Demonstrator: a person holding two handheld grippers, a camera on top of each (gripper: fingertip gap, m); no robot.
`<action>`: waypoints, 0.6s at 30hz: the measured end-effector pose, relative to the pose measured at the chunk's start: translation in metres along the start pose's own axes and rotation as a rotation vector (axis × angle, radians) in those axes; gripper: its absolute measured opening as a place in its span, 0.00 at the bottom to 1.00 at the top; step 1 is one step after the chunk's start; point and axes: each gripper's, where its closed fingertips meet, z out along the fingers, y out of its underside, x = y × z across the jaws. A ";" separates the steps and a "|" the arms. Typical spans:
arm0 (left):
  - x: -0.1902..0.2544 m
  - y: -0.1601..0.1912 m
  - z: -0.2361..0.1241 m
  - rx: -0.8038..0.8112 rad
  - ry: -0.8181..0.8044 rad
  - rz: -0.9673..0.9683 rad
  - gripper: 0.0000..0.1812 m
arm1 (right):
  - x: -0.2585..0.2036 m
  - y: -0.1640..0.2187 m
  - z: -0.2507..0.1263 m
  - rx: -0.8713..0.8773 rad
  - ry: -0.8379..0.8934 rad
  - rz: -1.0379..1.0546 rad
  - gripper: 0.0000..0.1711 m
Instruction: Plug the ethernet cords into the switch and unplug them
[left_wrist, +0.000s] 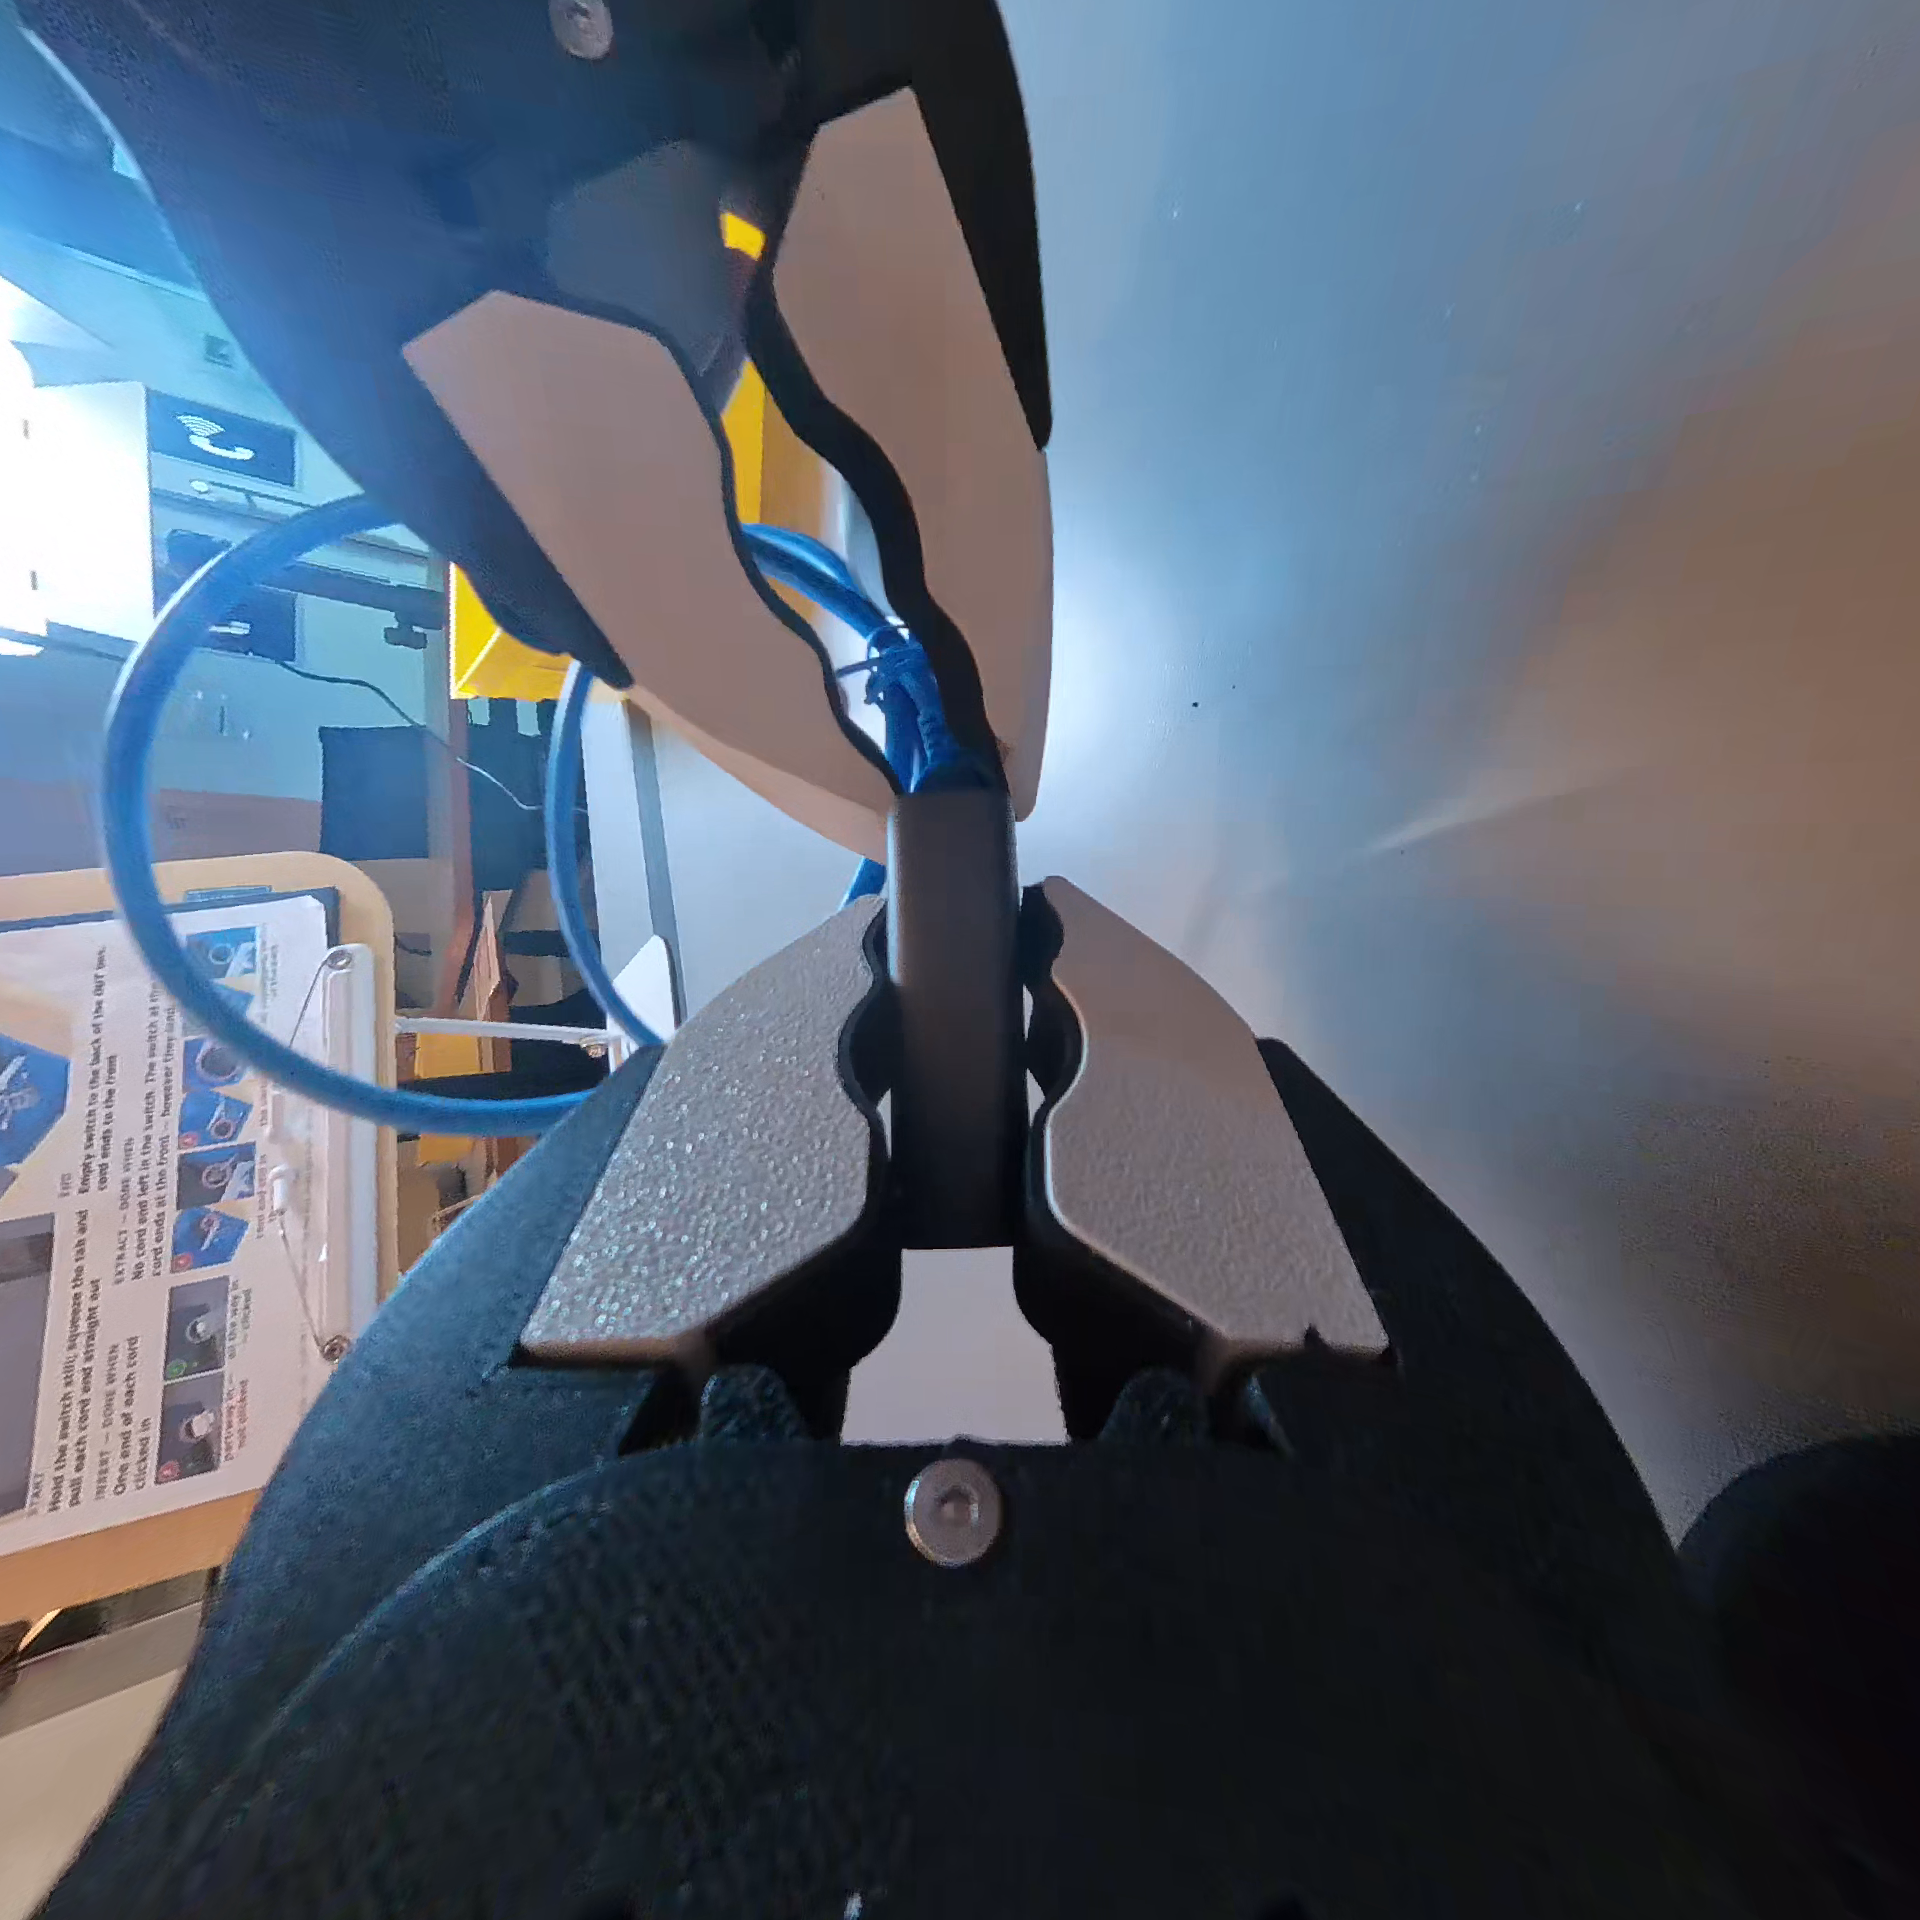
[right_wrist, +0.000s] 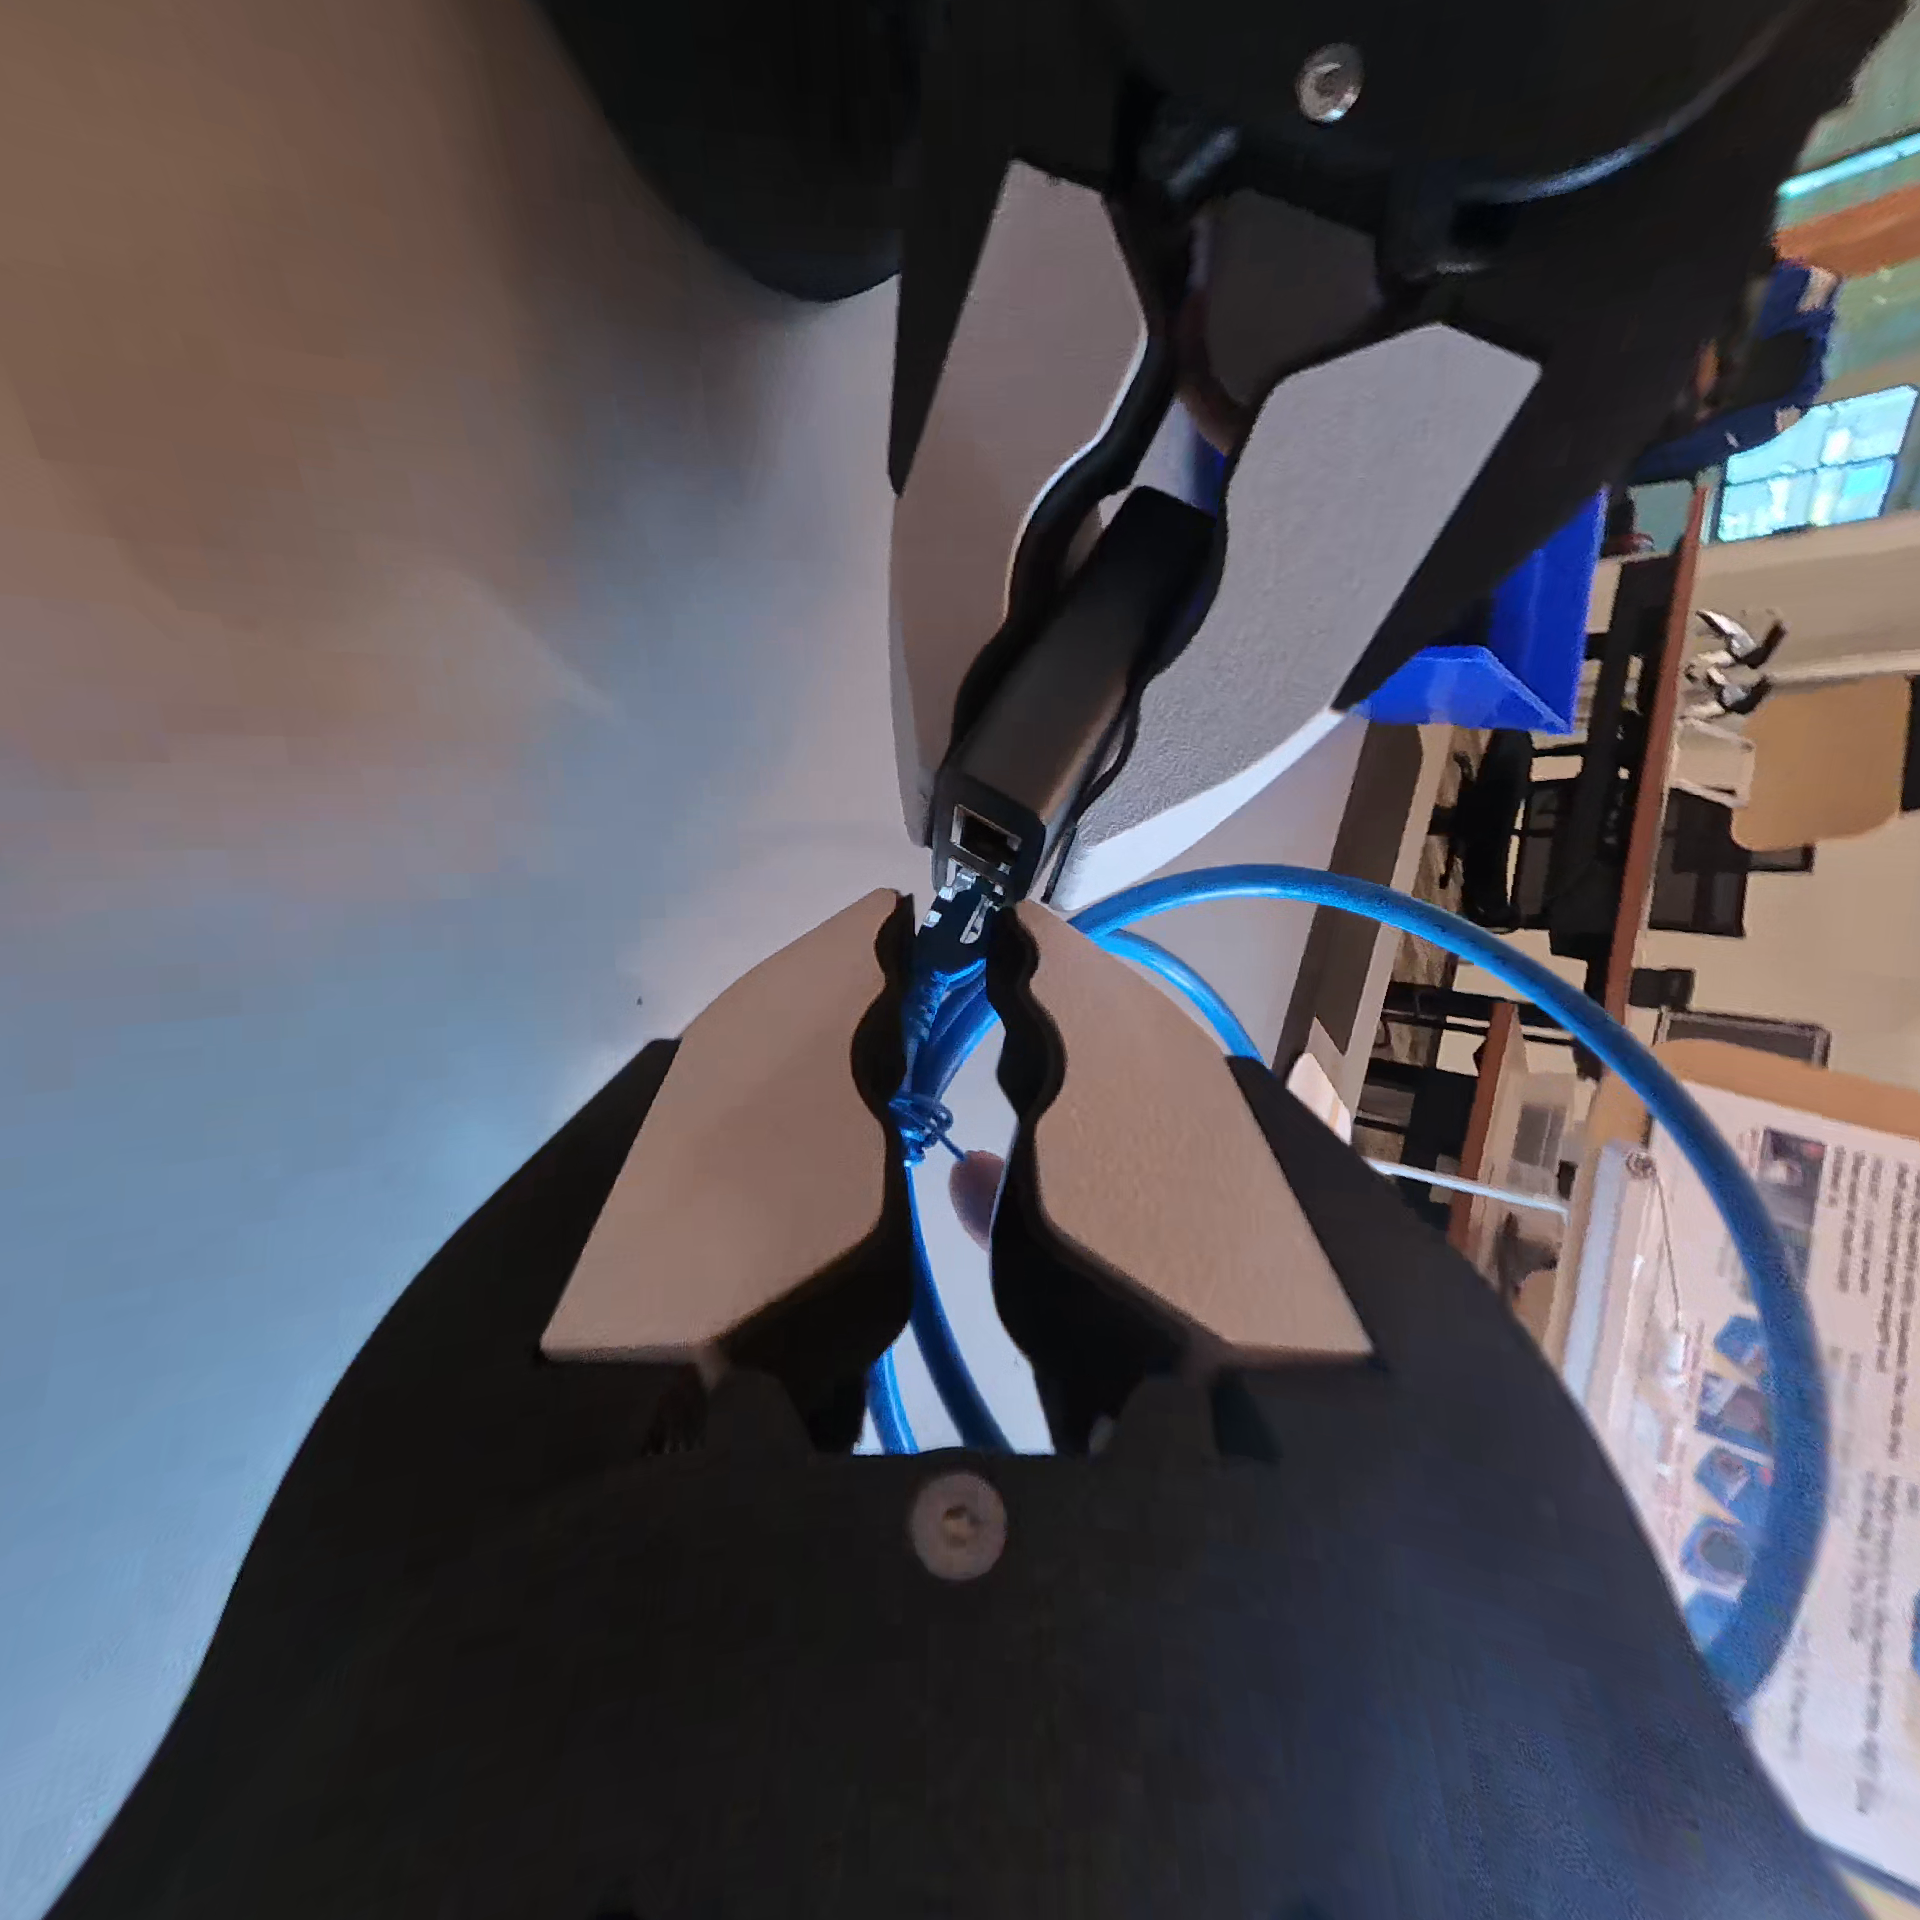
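My left gripper (left_wrist: 954, 904) is shut on the dark grey switch (left_wrist: 951, 1039), which stands up between its fingers. My right gripper (right_wrist: 951, 914) is shut on the plug end (right_wrist: 951, 935) of a blue ethernet cord (right_wrist: 1558, 997). The two grippers face each other tip to tip above the white table (left_wrist: 1507, 623). In the right wrist view the switch (right_wrist: 1070, 644) shows an empty port (right_wrist: 987, 831). The plug tip touches the switch's front just below that port; I cannot tell if it is seated. The cord (left_wrist: 135, 790) hangs in loops, bound by a twist tie (right_wrist: 925, 1122).
A printed instruction sheet on a wooden board (left_wrist: 156, 1195) stands beside the table and also shows in the right wrist view (right_wrist: 1766, 1455). A yellow bin (left_wrist: 499, 644) and a blue bin (right_wrist: 1507, 644) sit behind. Desks and chairs are farther off. My two grippers' fingertips are within a few centimetres of each other.
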 end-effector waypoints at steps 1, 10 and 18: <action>0.001 -0.002 0.001 0.005 0.008 -0.005 0.12 | -0.001 0.001 -0.002 -0.012 -0.024 -0.044 0.08; 0.001 -0.010 0.003 -0.005 0.021 -0.003 0.13 | -0.018 -0.002 -0.026 -0.082 -0.163 -0.171 0.08; -0.041 0.024 -0.024 -0.025 -0.129 -0.216 0.12 | 0.016 0.036 -0.087 -0.042 0.062 0.263 0.08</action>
